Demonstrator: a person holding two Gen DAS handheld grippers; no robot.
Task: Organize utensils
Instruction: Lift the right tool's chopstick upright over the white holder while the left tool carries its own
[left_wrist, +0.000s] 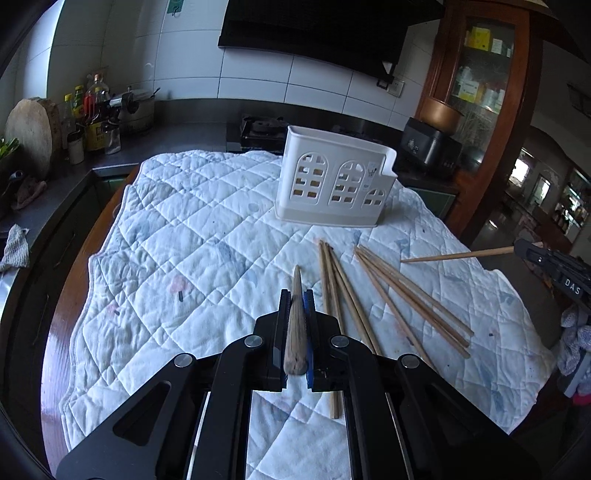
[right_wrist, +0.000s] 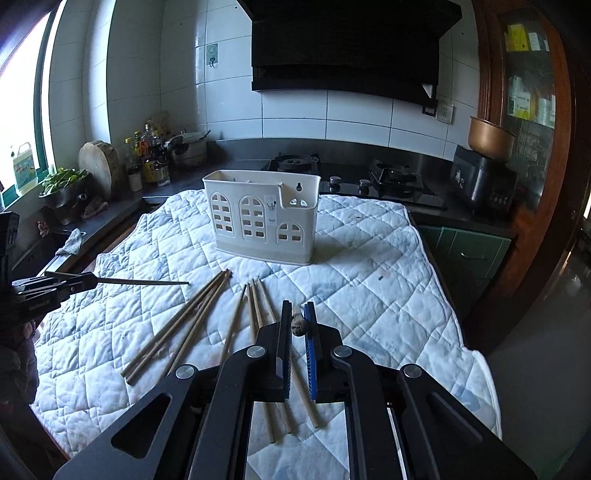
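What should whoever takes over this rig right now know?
Left gripper: shut on one chopstick, held above the quilt.
Right gripper: shut on another chopstick, also off the quilt.
Holder: upright at the quilt's far side; no chopsticks visible in it, though its inside is only partly seen.
Loose chopsticks: two rough bunches lying on the quilt between the grippers and the holder.
Done: two picked up. Left: drop both into the holder, then clear the rest.

Count: one white utensil holder (right_wrist: 261, 225) ahead of both claws. One chopstick in the left claw (left_wrist: 296, 302), one in the right claw (right_wrist: 298, 314). Loose chopsticks (left_wrist: 369, 291) on the quilted surface (left_wrist: 184, 236): about eight, in two bundles; overlap prevents an exact count.
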